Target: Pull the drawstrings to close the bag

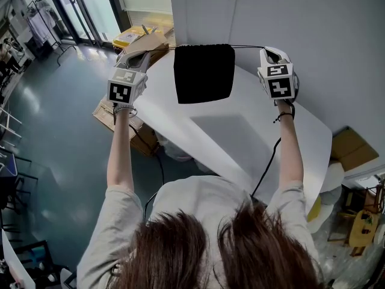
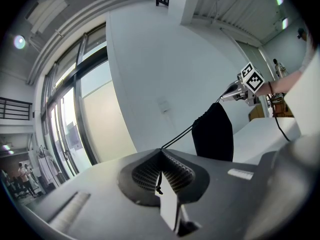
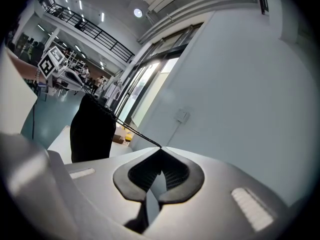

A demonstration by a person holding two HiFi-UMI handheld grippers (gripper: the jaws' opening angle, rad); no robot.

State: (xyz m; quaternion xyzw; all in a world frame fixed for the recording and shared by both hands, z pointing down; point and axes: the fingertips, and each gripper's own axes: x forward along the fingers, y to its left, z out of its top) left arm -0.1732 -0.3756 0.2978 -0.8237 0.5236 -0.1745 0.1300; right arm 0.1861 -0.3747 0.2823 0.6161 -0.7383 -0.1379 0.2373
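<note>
Two claws are shut tight, each on one thin cord. Your left claw (image 2: 161,153) presses its dark ribbed pads together on the left drawstring (image 2: 178,137), and a short knotted end of the cord hangs down behind the pads. Your right claw (image 3: 160,150) is closed in the same way on the right drawstring (image 3: 136,134), which leaves the tips of its jaws at once.

From each claw the cord runs inward to the bag (image 1: 204,74). The bag hangs in the air between your two hands, about midway, so neither hand is nearer. It is above the far part of the bench (image 1: 271,137), and its shadow falls on the white top closer to you. Your left claw is out beyond the left edge of the bench, and your right claw is over the right far side, near the wall.

Both cords make one almost straight, level line from claw to claw, along the top edge of the bag. I judge that the pull must go along this line, each hand going outward from the bag.

Seen from the head view, the bag is black matte cloth, soft, nearly square, with rounded lower corners. Its top edge is as wide as its body there, so the mouth seems not fully gathered. The cords are thin, black and taut. The bench top is smooth and white.
</note>
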